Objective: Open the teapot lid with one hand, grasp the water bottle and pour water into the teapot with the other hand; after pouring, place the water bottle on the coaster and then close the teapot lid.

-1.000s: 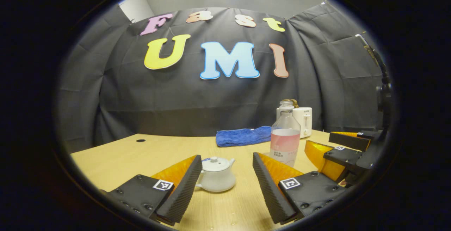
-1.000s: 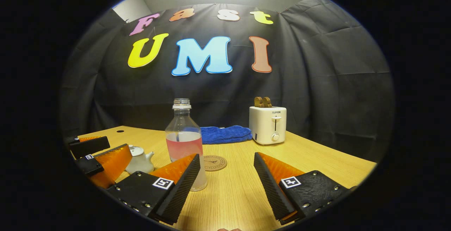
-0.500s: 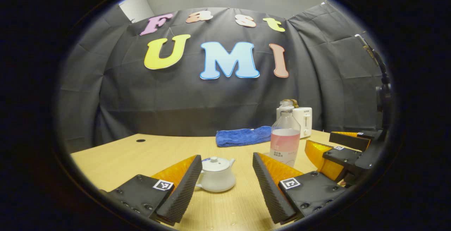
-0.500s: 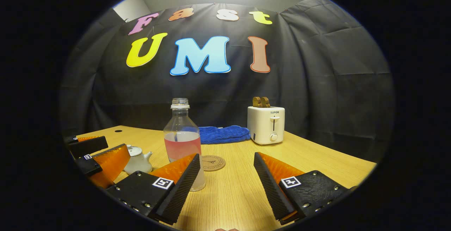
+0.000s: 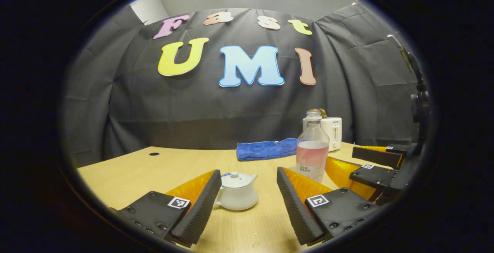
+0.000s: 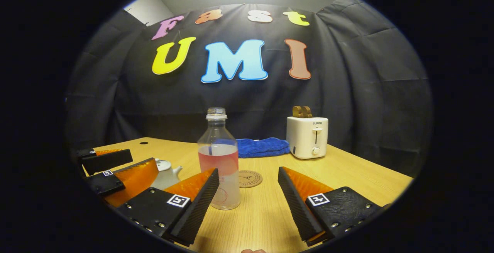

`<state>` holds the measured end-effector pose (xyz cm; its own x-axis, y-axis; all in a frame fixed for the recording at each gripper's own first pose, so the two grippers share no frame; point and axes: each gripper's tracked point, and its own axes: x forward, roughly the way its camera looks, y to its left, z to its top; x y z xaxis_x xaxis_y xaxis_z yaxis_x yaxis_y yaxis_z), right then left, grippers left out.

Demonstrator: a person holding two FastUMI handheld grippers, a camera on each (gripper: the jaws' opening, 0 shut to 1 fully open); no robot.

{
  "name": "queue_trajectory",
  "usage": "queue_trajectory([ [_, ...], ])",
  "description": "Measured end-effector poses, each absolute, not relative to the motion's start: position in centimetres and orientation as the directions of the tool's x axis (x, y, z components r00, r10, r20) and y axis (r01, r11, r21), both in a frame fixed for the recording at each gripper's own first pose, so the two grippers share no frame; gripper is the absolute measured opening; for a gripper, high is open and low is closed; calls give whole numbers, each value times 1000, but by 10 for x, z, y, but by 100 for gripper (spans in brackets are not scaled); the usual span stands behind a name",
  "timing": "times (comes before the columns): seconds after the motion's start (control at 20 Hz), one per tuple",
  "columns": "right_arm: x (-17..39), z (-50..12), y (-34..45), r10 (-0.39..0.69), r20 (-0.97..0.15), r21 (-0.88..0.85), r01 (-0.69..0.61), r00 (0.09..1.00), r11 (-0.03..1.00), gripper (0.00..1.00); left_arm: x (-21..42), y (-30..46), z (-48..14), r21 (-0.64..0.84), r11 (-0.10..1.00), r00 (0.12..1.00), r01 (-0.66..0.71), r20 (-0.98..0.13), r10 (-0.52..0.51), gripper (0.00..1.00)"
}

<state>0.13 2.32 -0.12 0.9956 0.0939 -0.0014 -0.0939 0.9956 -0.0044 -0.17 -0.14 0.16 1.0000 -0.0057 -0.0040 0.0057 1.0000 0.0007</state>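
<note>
Moved: since a second ago your right gripper (image 6: 247, 199) has swung so the water bottle (image 6: 219, 168) now sits nearer the middle of its gap.
Left gripper view: your left gripper (image 5: 247, 199) is spread wide, holding nothing; the teapot (image 5: 236, 196), lid (image 5: 236, 179) on, stands on the table (image 5: 127, 172) just ahead between the fingers, closer to the left one.
Right gripper view: your fingers stand wide apart, empty; the bottle is upright beside the left finger, coaster (image 6: 249, 178) just behind it, towel (image 6: 262, 146) and toaster (image 6: 307, 136) near the table's far edge.
</note>
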Motion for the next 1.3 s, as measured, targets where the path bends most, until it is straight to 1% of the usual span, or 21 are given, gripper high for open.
queue_trajectory([
  [0.05,1,-1,25,106,-1,-5,-106,994,994,95,0,-6,1,1,1000,1000,26,-4,-26,96],
  [0.15,1,-1,32,136,-1,-5,-136,991,991,95,3,-20,3,-3,995,995,104,5,-104,97],
  [0.2,1,0,36,155,-1,-6,-155,988,988,95,4,-15,3,-3,996,996,94,6,-94,96],
  [0.25,1,-1,41,174,-2,-7,-174,985,985,95,3,-9,5,-3,997,997,76,11,-75,99],
  [0.3,1,-1,42,181,-2,-6,-181,983,983,95,7,-2,3,-3,998,998,62,6,-62,100],
  [0.45,5,-1,48,195,-2,-7,-195,981,981,95,19,15,2,-3,1000,1000,28,5,-28,100],
  [0.6,10,-2,57,216,-7,-8,-216,976,976,95,36,26,1,-2,1000,1000,24,-2,-24,100],
  [0.8,18,-3,62,219,-19,-8,-219,976,976,95,53,27,-8,-1,998,997,58,-53,-58,100],
  [0.9,23,-8,64,221,-49,-6,-221,974,975,95,59,26,-11,-4,998,995,68,-73,-68,100],
  [1.15,35,-23,65,226,-165,12,-227,960,974,95,67,25,-12,0,997,992,83,-91,-83,99],
  [1.2,35,-26,65,224,-181,14,-225,958,974,95,68,25,-13,-2,996,992,86,-95,-86,94],
  [1.3,37,-29,65,219,-204,14,-220,954,975,95,72,23,-15,-4,995,989,98,-114,-98,94],
])
